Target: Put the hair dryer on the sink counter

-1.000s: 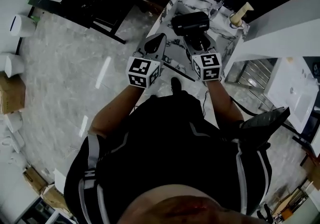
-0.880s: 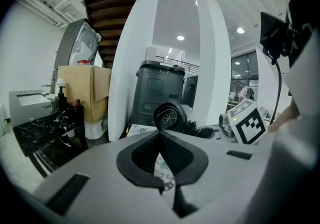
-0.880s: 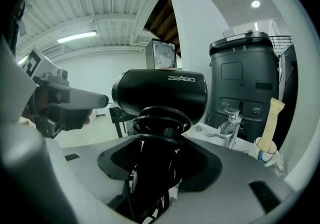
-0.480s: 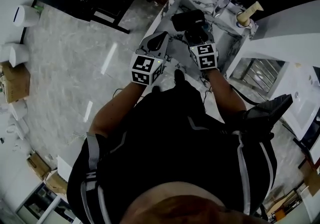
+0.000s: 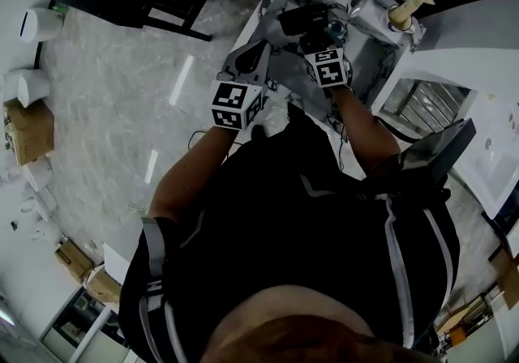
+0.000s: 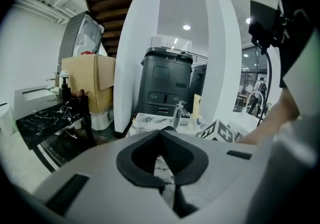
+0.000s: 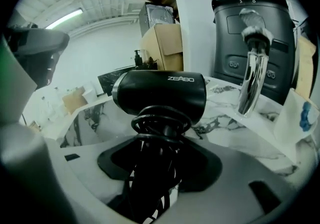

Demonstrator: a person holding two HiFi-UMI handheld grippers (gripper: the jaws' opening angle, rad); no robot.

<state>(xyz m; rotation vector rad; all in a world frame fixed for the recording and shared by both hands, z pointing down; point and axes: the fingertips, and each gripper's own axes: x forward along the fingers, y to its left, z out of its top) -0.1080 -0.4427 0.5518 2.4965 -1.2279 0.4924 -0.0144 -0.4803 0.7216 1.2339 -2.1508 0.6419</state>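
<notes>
Cord coils (image 7: 161,118) mask where right tongs (image 7: 162,144) grip the hair dryer (image 7: 160,93); left tongs (image 6: 161,133) closed, empty.

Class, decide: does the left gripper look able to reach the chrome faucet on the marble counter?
Probably yes: the chrome faucet stands straight ahead of the empty left gripper, across bare marble counter; the right gripper with the black hair dryer sits aside.

The left gripper (image 6: 161,131), jaws closed together, points toward the marble sink counter (image 6: 145,119).

Glossy marble floor (image 5: 105,94), cardboard boxes (image 5: 28,130), white pillar (image 6: 145,43)
</notes>
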